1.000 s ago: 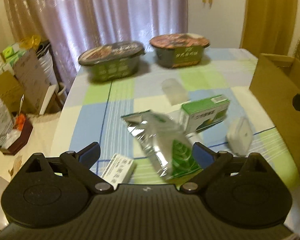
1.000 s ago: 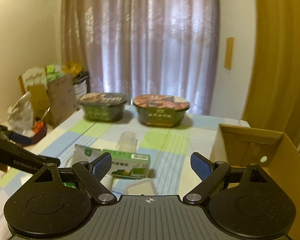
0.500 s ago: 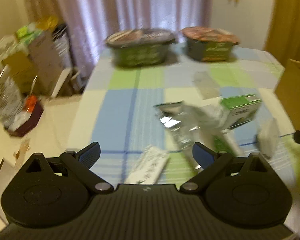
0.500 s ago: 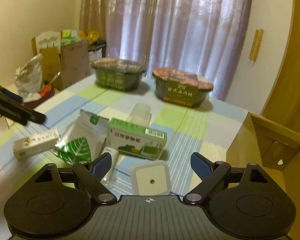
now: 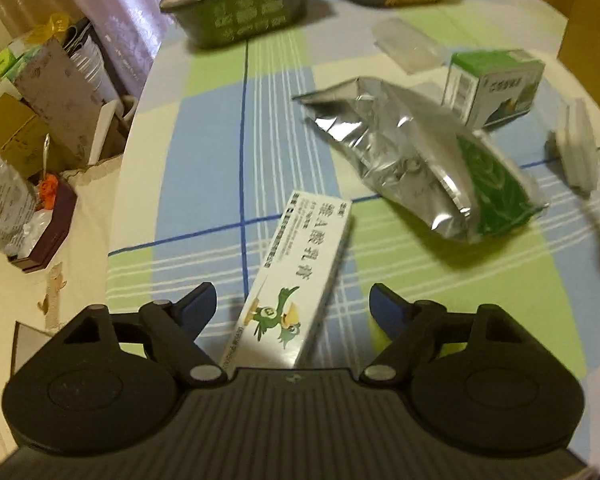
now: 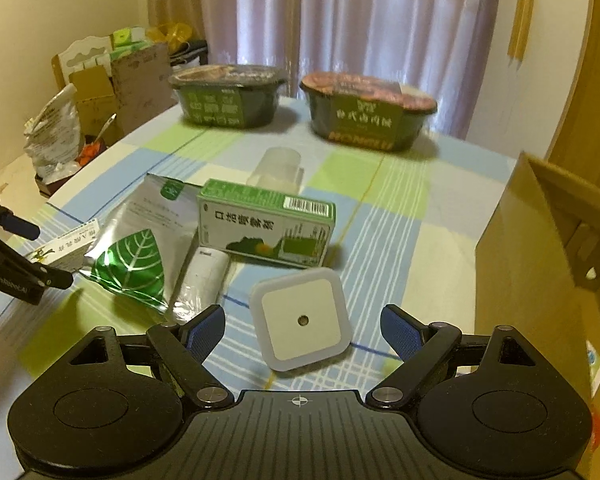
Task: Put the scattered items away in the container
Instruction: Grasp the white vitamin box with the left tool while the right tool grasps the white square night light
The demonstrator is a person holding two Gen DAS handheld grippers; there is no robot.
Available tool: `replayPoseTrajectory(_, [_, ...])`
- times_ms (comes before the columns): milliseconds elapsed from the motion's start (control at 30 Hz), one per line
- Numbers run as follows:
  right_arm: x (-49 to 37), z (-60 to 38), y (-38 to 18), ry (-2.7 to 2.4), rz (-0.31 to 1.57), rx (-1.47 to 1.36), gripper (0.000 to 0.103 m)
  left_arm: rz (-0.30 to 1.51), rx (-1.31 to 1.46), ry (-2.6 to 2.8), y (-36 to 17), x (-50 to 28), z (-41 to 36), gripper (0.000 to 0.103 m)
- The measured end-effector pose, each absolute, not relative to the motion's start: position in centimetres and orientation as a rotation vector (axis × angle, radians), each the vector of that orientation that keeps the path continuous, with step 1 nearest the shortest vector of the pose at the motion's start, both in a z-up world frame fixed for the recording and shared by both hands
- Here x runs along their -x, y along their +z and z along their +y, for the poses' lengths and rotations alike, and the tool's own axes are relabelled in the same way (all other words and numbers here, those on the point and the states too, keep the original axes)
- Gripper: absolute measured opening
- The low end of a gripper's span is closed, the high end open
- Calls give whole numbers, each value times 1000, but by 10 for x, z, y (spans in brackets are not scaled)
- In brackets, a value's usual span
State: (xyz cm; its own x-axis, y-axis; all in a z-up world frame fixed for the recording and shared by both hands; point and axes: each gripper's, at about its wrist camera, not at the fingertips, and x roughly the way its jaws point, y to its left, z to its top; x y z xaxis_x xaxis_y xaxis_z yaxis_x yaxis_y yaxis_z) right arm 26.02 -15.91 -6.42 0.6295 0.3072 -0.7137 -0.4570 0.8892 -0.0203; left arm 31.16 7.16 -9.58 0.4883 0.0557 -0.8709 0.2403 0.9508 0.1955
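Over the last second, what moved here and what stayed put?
Both grippers came down and forward, each open. The left gripper shifted left onto the white duck-print box, which now lies between its fingers, untouched. The right gripper dropped from facing the curtain to frame the white square night light. Nothing is held. The foil pouch, green box and cardboard box stayed in place.

The table (image 6: 384, 216) wears a blue, green and cream checked cloth. On it lie a white carton with a green bird (image 5: 296, 280), a silver leaf-printed pouch (image 6: 140, 240), a green box (image 6: 266, 222), a white square device (image 6: 302, 320), a clear plastic tub (image 6: 278, 168), a small white tube (image 6: 204, 276), and two instant-meal bowls (image 6: 226, 94) (image 6: 366, 110) at the far edge. A cardboard box (image 6: 536, 260) stands on the right.
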Motion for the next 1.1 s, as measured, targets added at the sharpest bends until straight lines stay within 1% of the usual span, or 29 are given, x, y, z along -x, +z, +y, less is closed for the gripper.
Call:
replayPoseTrajectory(33, [-261,-159,-66,445,775,215,91,1074,-295,-113,-99,-313,73,78])
replayPoseTrajectory(133, [-266,-159,-74,458,781,236,91,1100,-234,-118,-102,-314,80,67])
replayPoseTrajectory(167, [-269,-158,-76,461,784,241,91,1103,-227,-117,-101,-313,81,57])
replayPoseTrajectory(200, [-271,-158,-79,465,786,246,91,1105,-235,-115,-100,-312,80,43])
replayPoseTrajectory(267, [-275,-158,-82,470,789,249,91,1107,-242,-120,-95,-310,77,37])
replayPoseTrajectory(333, [-279,-158,-86,473,795,242,91,1109,-213,-148,-92,-309,76,34])
replayPoseTrajectory(767, [-290,-153,-97,507,807,275,91,1113,-186,-237,-88,-305,60,34])
replayPoseTrajectory(800, [-290,-152,-98,510,810,281,91,1112,-182,-233,-89,-305,60,41])
replayPoseTrajectory(867, [-289,-150,-99,509,812,294,91,1104,-173,-223,-90,-307,60,53])
replayPoseTrajectory(900, [-289,-150,-100,505,811,301,86,1099,-170,-217,-90,-308,61,53])
replayPoseTrajectory(967, [-289,-147,-101,501,824,317,73,1089,-159,-210,-90,-311,60,53])
replayPoseTrajectory(1033, [-289,-145,-103,493,833,330,73,1079,-151,-211,-91,-313,58,53])
replayPoseTrajectory(1067, [-289,-144,-103,486,838,338,68,1073,-148,-211,-91,-314,57,53])
replayPoseTrajectory(1100, [-289,-143,-102,478,845,341,68,1068,-142,-215,-91,-314,56,53])
